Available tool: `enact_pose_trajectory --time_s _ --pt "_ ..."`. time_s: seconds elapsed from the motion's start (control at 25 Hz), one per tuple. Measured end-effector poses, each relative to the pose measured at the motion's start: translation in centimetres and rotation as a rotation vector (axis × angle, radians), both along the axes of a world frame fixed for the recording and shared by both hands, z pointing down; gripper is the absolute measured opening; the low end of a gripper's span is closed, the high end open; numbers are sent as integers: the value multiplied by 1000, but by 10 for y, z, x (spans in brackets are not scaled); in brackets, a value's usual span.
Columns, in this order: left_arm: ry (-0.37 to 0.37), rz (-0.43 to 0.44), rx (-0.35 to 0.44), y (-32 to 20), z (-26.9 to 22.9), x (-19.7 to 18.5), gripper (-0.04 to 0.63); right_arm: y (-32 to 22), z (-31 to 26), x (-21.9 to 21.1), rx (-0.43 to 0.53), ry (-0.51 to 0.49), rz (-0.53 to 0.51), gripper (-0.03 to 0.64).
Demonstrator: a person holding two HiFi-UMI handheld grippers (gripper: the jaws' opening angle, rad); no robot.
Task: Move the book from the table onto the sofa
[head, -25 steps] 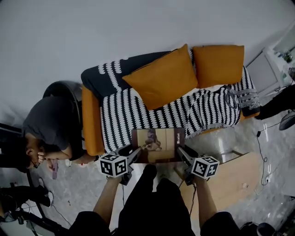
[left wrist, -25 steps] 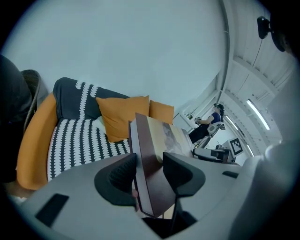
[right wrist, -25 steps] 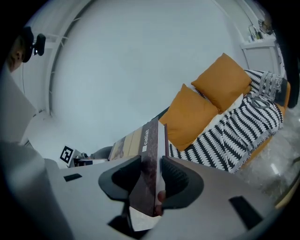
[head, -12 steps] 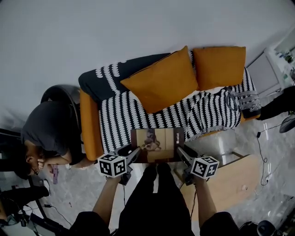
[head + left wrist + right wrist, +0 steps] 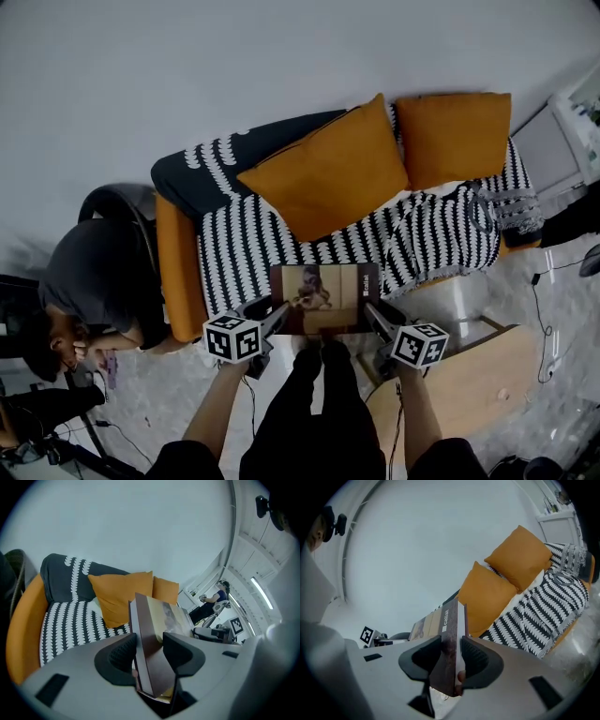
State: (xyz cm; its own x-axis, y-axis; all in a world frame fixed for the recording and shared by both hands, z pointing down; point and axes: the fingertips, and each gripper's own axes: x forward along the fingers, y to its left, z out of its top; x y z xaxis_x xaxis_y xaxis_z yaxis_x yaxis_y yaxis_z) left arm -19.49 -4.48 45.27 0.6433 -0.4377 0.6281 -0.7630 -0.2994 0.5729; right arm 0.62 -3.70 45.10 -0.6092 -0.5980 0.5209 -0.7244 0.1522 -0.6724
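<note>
The book (image 5: 323,298) hangs level between both grippers, clear of the table (image 5: 473,370) and at the front edge of the sofa (image 5: 239,253) seat. The left gripper (image 5: 150,654) pinches its left edge and the right gripper (image 5: 451,660) pinches its right edge. It looks stiff, thick and fairly heavy, with a smooth cover. Hold opposite edges deep in the jaws to prevent tilting.

Light — even, subdued, greyish; a ceiling strip light (image 5: 259,592) glows, shadows faint. Gripper views — heavy fisheye bending, black corners; the book (image 5: 151,653) nearest the lens looks soft.
</note>
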Motion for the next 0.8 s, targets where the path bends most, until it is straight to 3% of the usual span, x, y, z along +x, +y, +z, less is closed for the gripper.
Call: enact_pose_trajectory --time_s 0.32,0.8 --pt "-13 23 -23 -36 43 18 186 -31 45 18 -34 -14 22 156" --pt "-11 3 -93 -72 180 31 186 -72 184 32 -108 -35 11 156"
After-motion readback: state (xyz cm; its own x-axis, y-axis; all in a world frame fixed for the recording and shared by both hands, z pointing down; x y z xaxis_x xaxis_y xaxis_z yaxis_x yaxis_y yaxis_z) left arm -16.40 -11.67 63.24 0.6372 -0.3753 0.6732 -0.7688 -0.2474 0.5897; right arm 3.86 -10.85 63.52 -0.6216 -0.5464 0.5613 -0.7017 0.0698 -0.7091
